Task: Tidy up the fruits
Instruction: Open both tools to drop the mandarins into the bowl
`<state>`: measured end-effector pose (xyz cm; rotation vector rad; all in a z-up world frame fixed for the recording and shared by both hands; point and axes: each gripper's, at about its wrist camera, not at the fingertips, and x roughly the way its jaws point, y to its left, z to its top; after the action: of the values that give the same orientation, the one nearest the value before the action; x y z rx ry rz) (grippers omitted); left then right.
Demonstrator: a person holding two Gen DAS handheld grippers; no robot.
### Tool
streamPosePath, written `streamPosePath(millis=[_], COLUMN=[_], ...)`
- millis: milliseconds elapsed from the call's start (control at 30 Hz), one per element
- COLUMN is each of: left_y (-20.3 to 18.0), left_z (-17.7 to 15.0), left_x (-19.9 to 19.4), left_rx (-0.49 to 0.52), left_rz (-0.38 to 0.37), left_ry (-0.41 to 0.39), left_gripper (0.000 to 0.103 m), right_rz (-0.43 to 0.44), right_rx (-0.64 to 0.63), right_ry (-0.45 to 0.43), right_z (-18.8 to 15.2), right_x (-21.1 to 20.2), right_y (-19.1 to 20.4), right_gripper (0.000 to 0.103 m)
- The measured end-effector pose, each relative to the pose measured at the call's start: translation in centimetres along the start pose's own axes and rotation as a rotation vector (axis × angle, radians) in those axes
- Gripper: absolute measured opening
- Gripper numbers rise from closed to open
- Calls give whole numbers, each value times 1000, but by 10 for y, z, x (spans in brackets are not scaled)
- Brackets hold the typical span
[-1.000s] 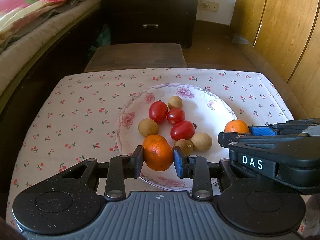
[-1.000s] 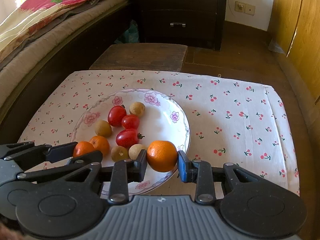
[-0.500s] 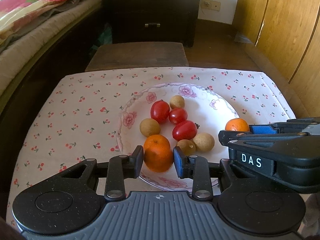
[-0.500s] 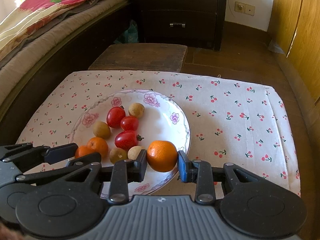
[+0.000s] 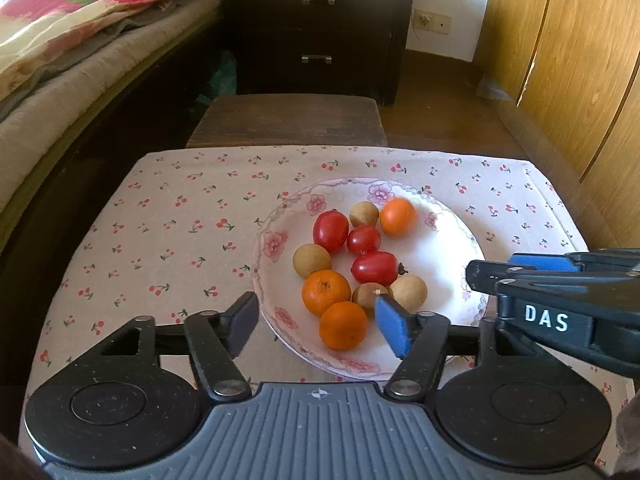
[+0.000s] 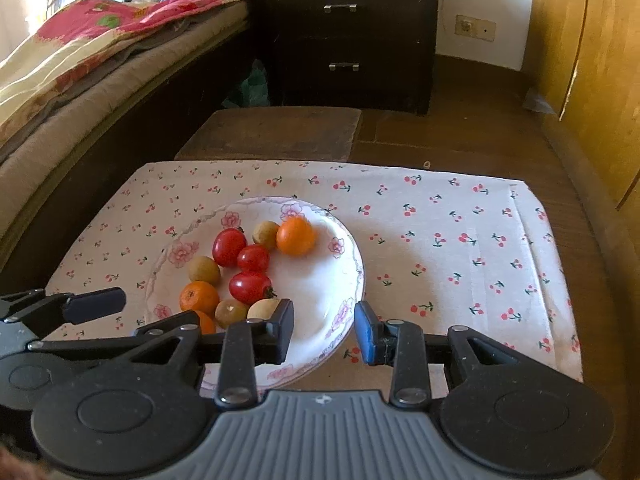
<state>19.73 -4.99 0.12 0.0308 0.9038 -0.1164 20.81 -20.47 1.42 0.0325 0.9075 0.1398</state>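
- Since half a second ago, both our grippers have opened: the left gripper and the right gripper gape wide, holding nothing.
- The white flowered porcelain plate on the cherry-print tablecloth now holds all three round orange mandarins, the small red tomatoes and the tan longans.
- We should withdraw straight back; the left blue pad sits just beside the nearest mandarin.

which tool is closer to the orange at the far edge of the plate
Right. The orange lies ahead of the open right tool, slightly to its left. The open left tool sits at the plate's near rim, with other fruit between.
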Motion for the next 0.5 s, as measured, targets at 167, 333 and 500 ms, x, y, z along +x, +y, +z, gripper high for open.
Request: streamPosePath(millis=[167, 333, 500], left_y=[-3, -1, 3], left_z=[-7, -18, -31], left_x=[-13, -29, -45], left_rx=[36, 35, 24], left_rz=[35, 69, 80], left_ry=[-25, -51, -69], left_gripper=[81, 86, 93], right_rz=[-8, -19, -18], right_rx=[-2, -1, 6], right_ry=[-8, -8, 6], right_z=[-8, -23, -42], right_x=[-17, -35, -49], right_y=[1, 3, 6], right_gripper=[35, 36, 36])
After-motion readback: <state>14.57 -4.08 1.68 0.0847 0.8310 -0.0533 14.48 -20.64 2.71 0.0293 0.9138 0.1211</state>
